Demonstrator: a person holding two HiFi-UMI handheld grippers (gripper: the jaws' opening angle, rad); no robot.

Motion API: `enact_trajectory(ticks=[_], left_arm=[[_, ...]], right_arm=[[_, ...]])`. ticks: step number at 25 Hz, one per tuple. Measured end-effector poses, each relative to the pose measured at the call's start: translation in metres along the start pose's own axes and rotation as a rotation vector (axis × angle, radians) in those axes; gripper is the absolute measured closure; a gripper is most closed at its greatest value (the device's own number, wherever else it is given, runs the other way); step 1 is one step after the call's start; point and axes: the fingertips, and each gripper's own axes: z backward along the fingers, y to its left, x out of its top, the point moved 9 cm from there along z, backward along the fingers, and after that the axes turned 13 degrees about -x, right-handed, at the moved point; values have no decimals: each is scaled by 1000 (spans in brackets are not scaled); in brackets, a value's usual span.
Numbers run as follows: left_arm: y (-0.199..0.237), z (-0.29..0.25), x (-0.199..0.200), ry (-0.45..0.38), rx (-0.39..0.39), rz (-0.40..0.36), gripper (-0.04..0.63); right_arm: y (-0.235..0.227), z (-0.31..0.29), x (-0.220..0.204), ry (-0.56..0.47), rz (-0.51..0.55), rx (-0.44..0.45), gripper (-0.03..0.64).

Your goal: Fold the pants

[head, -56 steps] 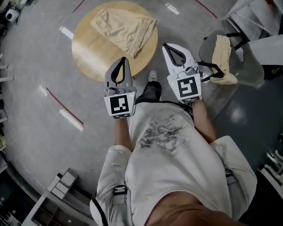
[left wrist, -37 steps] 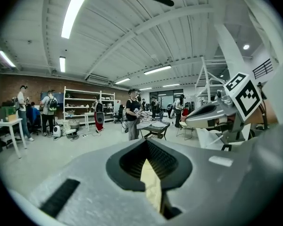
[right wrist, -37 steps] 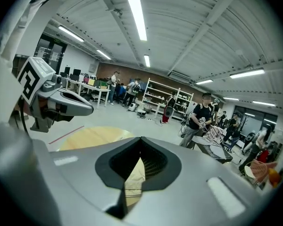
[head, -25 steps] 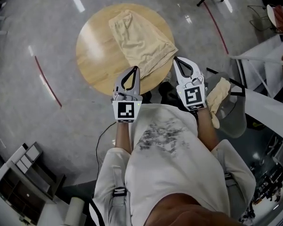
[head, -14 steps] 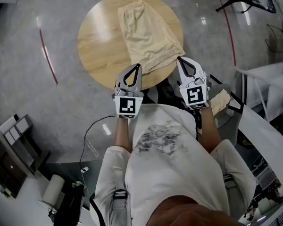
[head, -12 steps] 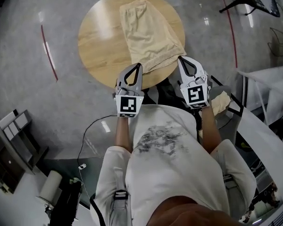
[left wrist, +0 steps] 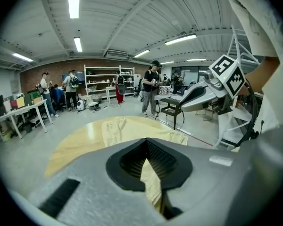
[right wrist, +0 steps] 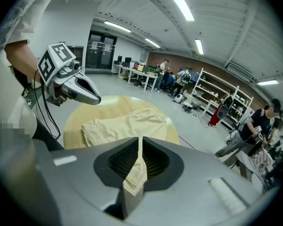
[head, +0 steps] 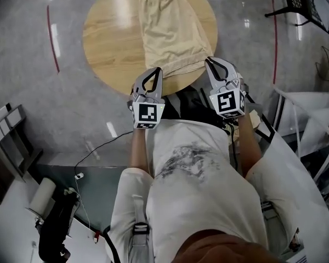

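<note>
Behind left claw (head: 156, 70), table (head: 107, 48) rim (partly)

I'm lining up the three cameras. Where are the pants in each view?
Head view: pants top centre.
Left gripper view: pants in the middle of the picture.
Right gripper view: pants mid-height, slightly left of centre.
Shared landmark: the round wooden table they lie on.

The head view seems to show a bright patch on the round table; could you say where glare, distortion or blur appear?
Head view: lamp glare streaks the table left of the pants, and also the floor. Left gripper view: strong fisheye bowing, dark corners. Right gripper view: the same, with ceiling lamps blown out.
</note>
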Motion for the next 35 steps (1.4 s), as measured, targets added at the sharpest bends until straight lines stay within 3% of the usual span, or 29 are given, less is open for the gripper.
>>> enact_trajectory(ticks=[13, 35], left_arm=[[-11, -27, -39, 72, 26, 8, 547], [-13, -50, -95, 201, -68, 5, 386]], right_arm=[[13, -33, -39, -10, 141, 163, 529], [29, -61, -89, 28, 259, 292, 417]])
